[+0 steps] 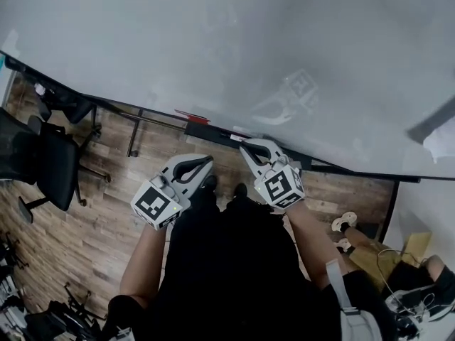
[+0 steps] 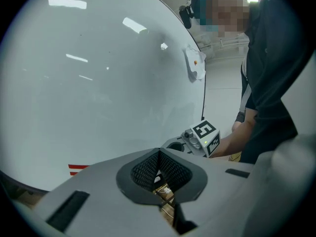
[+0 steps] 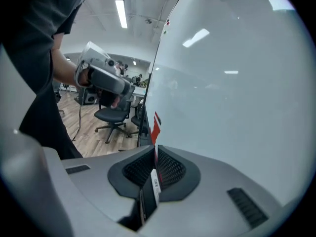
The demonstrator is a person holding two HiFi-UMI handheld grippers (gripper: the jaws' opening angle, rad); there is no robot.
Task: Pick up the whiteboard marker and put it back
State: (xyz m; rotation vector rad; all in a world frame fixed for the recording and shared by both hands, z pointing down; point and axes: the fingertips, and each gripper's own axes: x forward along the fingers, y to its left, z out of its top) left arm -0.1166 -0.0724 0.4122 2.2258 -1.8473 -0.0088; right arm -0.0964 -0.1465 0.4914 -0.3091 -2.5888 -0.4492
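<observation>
I stand at a whiteboard (image 1: 213,41) that fills the upper head view. My right gripper (image 1: 245,145) sits just under the board's lower ledge (image 1: 160,121), tips toward the board. In the right gripper view that gripper (image 3: 155,149) is shut on a black whiteboard marker (image 3: 149,194) with a white label, which lies lengthwise between the pads. The left gripper (image 1: 207,159) hangs to its left, a little lower. Its pads (image 2: 170,169) meet at the tips with nothing between them, and only floor shows through the gap below. A red item (image 1: 193,116) lies on the ledge.
Black office chairs (image 1: 50,158) stand on the wood floor (image 1: 99,219) to the left. Shoes (image 1: 345,222), cables and a bag lie on the floor at the right. A paper note (image 2: 193,65) is stuck on the board's far side.
</observation>
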